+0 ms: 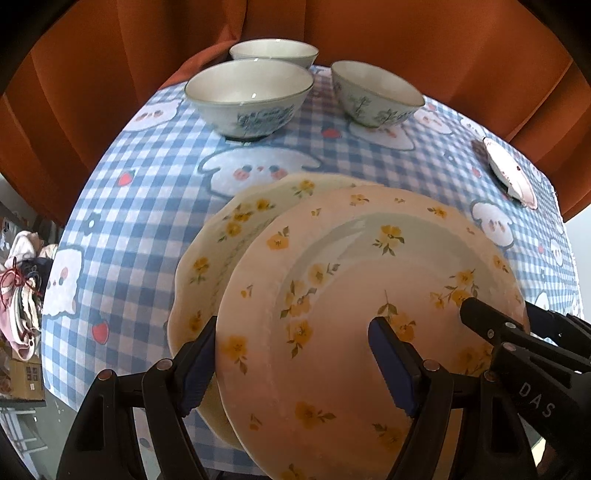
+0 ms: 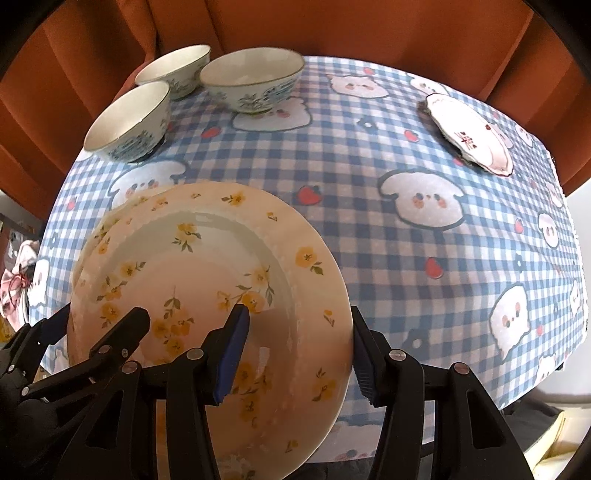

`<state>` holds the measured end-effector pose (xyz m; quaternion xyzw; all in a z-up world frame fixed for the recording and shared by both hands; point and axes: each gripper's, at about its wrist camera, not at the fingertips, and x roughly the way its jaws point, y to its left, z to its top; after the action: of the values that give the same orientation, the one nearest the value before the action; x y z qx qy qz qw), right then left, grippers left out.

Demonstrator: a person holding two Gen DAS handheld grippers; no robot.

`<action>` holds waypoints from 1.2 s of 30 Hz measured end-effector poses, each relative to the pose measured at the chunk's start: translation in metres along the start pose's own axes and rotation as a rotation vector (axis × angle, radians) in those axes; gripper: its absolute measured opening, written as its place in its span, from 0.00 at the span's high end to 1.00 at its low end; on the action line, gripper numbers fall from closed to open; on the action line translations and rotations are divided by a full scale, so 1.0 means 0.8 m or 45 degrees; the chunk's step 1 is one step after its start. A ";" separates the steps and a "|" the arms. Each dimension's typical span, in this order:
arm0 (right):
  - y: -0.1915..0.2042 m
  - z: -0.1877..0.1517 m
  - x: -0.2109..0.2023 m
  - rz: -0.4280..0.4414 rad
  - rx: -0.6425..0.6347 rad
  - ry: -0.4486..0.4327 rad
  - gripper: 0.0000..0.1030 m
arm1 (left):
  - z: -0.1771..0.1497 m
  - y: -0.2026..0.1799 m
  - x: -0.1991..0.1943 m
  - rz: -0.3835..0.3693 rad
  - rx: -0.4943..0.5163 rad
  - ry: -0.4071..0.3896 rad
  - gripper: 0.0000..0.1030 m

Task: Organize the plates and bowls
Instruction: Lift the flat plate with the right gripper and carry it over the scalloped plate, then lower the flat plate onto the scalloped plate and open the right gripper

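A cream plate with yellow flowers (image 1: pixel 351 295) lies on top of a second matching plate (image 1: pixel 218 243) near the table's front edge; it also shows in the right wrist view (image 2: pixel 207 266). My left gripper (image 1: pixel 291 362) straddles the top plate's left rim, one finger under it and one over it. My right gripper (image 2: pixel 299 350) straddles its right rim the same way. Three white bowls with blue flowers (image 1: pixel 247 98) (image 1: pixel 373 94) (image 1: pixel 273 51) stand apart at the back left. A small white plate with red marks (image 2: pixel 469 134) lies at the back right.
The table has a blue checked cloth (image 2: pixel 369 229) with cartoon animals. An orange curtain (image 1: pixel 406 33) hangs right behind it. Clutter and cloth lie on the floor to the left (image 1: pixel 22 288).
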<state>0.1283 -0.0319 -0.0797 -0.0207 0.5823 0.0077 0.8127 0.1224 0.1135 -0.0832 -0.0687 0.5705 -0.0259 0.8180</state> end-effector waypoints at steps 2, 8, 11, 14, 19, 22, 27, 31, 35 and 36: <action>0.005 -0.002 0.002 -0.005 -0.001 0.007 0.45 | -0.002 0.004 0.003 -0.006 -0.001 0.012 0.24; 0.009 -0.002 0.007 -0.033 -0.007 0.015 0.45 | -0.007 0.005 0.010 -0.022 0.006 0.041 0.24; 0.010 0.000 0.009 -0.046 -0.015 0.013 0.45 | -0.010 0.004 0.015 -0.023 0.005 0.059 0.24; 0.010 0.002 0.012 -0.052 -0.020 0.013 0.45 | -0.009 0.001 0.018 -0.016 0.014 0.058 0.24; 0.006 0.005 0.019 -0.040 -0.009 0.026 0.45 | -0.008 -0.005 0.022 0.043 0.027 0.057 0.23; 0.003 0.006 0.023 -0.014 0.004 0.027 0.45 | -0.005 -0.006 0.023 0.065 0.019 0.058 0.22; 0.003 0.005 0.024 -0.008 0.008 0.018 0.45 | -0.001 -0.011 0.028 0.092 0.013 0.075 0.15; -0.003 0.006 0.023 0.024 0.035 0.020 0.45 | 0.003 -0.013 0.033 0.104 -0.001 0.089 0.12; -0.012 0.004 0.009 0.015 0.058 -0.029 0.45 | 0.011 -0.011 0.036 0.118 -0.017 0.091 0.12; -0.015 0.003 0.005 0.016 0.062 -0.039 0.45 | 0.012 -0.010 0.037 0.122 -0.015 0.090 0.12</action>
<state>0.1325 -0.0435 -0.0824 0.0029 0.5701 -0.0009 0.8216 0.1424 0.1028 -0.1066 -0.0453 0.6017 0.0142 0.7973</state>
